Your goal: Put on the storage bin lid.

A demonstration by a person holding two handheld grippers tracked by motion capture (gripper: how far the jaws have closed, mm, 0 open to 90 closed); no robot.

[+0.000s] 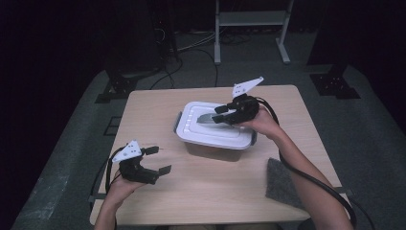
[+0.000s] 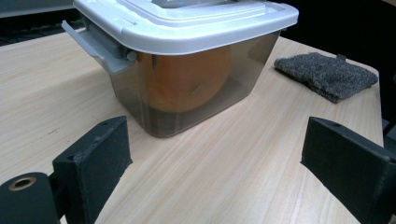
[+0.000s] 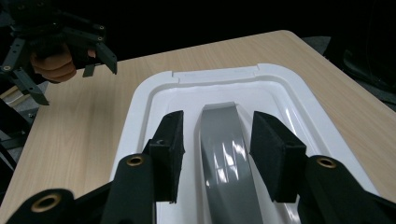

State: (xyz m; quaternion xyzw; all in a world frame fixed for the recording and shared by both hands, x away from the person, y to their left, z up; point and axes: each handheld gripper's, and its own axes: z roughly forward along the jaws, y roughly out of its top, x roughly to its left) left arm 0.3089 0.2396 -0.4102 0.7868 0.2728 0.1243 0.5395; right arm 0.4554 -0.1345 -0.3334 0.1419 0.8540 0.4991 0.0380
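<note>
Right gripper (image 3: 217, 154) (part-open) straddles the lid handle (image 3: 226, 154); left gripper (image 1: 155, 160) gapes empty.

Light falls from overhead onto the bench (image 1: 210, 191), leaving the room around it nearly black. The box (image 1: 215, 132) casts a soft shadow toward 6 o'clock. Glare streaks its grey handle (image 3: 224, 149) in the right gripper view. The high view is dim and slightly soft.
</note>
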